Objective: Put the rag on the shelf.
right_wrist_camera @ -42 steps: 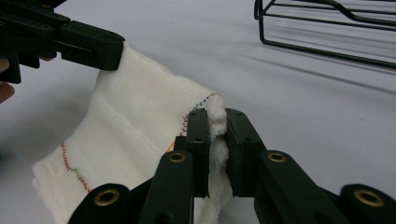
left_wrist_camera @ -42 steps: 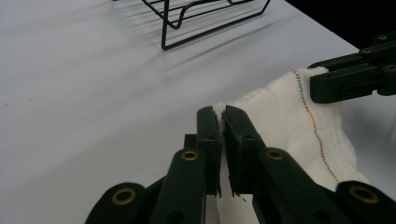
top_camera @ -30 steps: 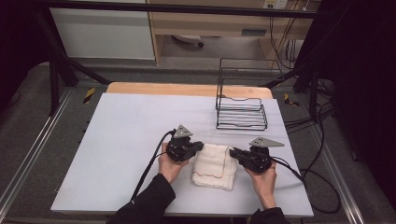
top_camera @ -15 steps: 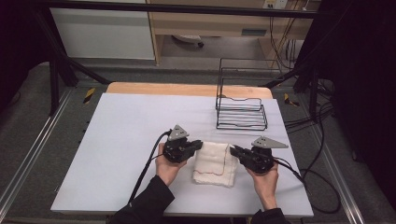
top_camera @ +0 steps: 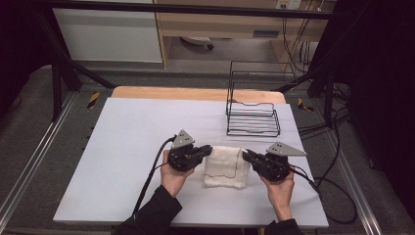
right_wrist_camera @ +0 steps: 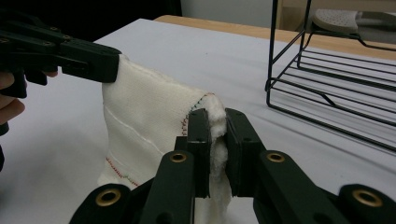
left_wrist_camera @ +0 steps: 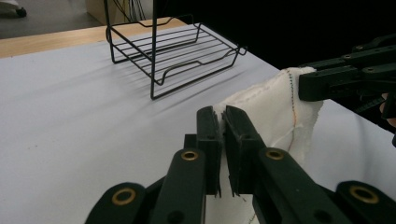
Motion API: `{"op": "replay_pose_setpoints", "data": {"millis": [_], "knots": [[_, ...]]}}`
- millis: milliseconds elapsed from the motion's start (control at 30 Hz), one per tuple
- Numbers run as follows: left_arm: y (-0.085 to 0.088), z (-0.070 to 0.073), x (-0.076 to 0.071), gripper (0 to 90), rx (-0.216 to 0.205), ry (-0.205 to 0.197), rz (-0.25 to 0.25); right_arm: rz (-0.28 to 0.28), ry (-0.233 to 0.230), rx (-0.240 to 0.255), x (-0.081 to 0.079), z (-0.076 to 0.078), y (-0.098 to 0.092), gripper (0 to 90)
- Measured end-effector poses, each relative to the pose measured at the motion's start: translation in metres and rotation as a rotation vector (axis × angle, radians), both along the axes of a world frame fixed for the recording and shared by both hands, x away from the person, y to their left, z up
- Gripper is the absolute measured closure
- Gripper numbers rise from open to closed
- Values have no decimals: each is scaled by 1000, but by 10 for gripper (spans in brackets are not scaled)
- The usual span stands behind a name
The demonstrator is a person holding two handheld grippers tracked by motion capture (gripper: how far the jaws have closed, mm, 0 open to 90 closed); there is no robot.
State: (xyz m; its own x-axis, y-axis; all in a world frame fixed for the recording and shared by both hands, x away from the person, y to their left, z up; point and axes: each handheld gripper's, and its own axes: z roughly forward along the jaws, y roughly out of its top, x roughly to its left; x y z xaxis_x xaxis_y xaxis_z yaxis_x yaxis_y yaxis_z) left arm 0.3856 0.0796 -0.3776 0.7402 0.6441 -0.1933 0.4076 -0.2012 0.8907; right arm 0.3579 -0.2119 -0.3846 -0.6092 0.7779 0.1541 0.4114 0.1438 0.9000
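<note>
While held at both ends, spans the gap between the two grippers: white towel (top_camera: pixel 226 166), folded, near the front edge of the tabletop (top_camera: pixel 122 147) and right of its centre. Left gripper (top_camera: pixel 205 151) clamped shut on the towel's left far corner, cloth pinched between the jaws as seen in the left gripper view (left_wrist_camera: pixel 223 122). Right gripper (top_camera: pixel 246 155) likewise clamped shut on the right far corner, a thick wad of cloth squeezed between its jaws in the right gripper view (right_wrist_camera: pixel 217 122). Pinched edge raised off the surface; lower part hanging down from it, with the nearer portion apparently resting on the tabletop. Long axis of the gripped edge: roughly parallel to the front edge of the tabletop, running straight from one gripper to the other. Equal nearness for both hands, one at each end, so neither favoured. Wire rack (top_camera: pixel 252 117) standing toward the far right corner of the tabletop, beyond the towel and closer to the right gripper than to the left. Judged requirement for the next move: keep both corners level and the edge taut, moving both hands together, since any uneven travel slackens or skews the cloth. Judged risk: slippage at the thinner left pinch.
</note>
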Motion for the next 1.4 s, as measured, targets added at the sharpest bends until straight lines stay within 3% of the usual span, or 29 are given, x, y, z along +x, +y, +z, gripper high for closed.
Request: {"op": "replay_pose_setpoints", "data": {"millis": [567,1400], "knots": [[3,18,-10,845,-52,-57,8,-4,-79,2,-8,18,0,814],[2,52,-14,845,-137,-184,49,-46,-215,67,-15,50,2,815]]}}
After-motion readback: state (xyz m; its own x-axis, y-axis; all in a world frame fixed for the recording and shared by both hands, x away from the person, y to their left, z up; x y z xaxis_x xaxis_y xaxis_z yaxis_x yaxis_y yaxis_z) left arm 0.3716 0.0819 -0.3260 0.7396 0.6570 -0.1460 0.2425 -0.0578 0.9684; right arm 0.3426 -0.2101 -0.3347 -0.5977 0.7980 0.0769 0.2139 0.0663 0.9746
